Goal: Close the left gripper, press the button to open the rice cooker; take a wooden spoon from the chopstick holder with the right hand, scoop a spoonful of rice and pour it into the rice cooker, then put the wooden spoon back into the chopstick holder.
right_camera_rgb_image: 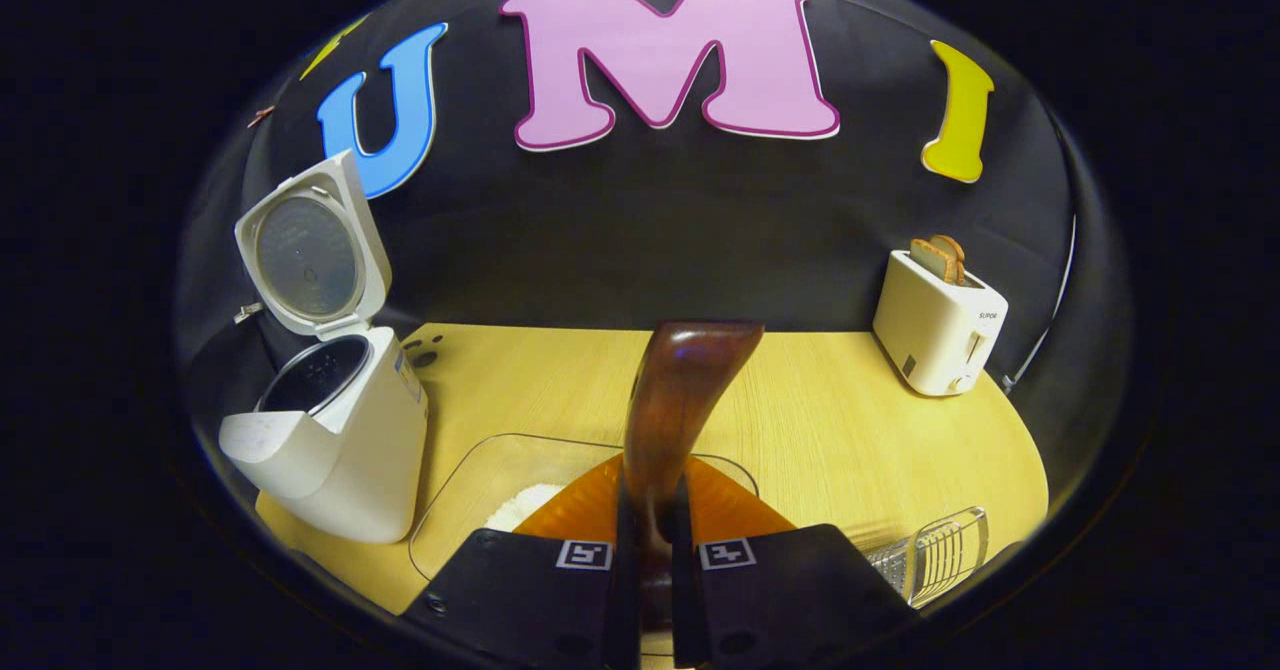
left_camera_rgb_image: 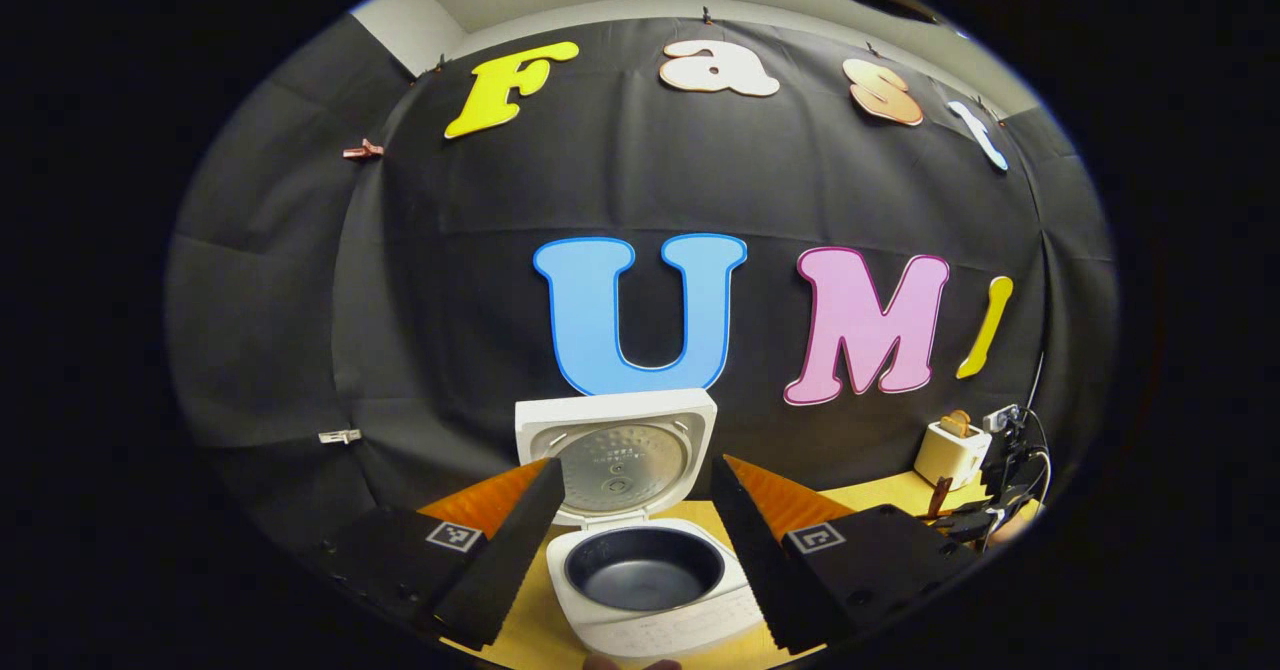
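Right gripper [right_camera_rgb_image: 652,540] – pinching the wooden spoon [right_camera_rgb_image: 680,400] upright | left gripper [left_camera_rgb_image: 630,540] – fingers spread, open rice cooker [left_camera_rgb_image: 640,570] just beyond them

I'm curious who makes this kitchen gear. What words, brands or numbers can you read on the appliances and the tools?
Toaster: small dark mark on its side, too small to read surely.
Rice cooker: faint print on the front panel, too small to read.
Rice cooker lid: tiny print on the inner plate, blurred.
Left gripper, right gripper: square black-and-white patterns, no words.
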`<state>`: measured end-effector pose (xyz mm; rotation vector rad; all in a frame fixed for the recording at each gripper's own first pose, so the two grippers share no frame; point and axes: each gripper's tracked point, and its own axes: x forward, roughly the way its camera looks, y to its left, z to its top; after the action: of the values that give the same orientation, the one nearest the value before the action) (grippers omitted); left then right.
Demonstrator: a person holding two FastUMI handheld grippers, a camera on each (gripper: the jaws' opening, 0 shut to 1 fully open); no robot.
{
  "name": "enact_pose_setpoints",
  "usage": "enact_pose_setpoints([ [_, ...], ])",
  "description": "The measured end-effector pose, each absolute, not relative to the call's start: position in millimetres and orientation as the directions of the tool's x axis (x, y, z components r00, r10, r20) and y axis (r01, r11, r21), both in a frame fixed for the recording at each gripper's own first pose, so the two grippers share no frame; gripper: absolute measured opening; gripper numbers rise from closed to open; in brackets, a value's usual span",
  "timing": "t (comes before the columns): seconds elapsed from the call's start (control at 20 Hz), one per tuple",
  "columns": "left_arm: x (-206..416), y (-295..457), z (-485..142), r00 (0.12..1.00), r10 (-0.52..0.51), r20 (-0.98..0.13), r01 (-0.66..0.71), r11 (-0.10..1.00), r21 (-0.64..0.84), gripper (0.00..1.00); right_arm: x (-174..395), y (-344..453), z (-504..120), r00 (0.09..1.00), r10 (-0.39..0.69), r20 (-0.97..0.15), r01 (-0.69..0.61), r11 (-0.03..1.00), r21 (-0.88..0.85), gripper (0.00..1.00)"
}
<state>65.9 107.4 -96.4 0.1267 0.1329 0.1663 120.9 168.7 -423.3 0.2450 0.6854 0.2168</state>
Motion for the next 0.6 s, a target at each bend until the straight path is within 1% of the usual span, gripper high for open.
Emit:
enact_pose_setpoints([
  [0.15,67,116,-103,0.978,0.162,-0.133,-0.150,0.984,0.093,0.95,115,186,-434,0.732,0.272,-0.625,-0.103,0.951,0.293,0.17],
  [0.2,67,122,-106,0.978,0.160,-0.135,-0.149,0.985,0.087,0.95,117,188,-435,0.738,0.257,-0.624,-0.090,0.954,0.286,0.17],
  [0.45,67,140,-110,0.977,0.162,-0.138,-0.153,0.986,0.072,0.95,116,210,-428,0.731,0.267,-0.628,-0.053,0.940,0.337,0.17],
  [0.6,67,150,-113,0.976,0.167,-0.139,-0.160,0.985,0.063,0.95,115,217,-426,0.724,0.273,-0.633,-0.009,0.922,0.387,0.17],
])
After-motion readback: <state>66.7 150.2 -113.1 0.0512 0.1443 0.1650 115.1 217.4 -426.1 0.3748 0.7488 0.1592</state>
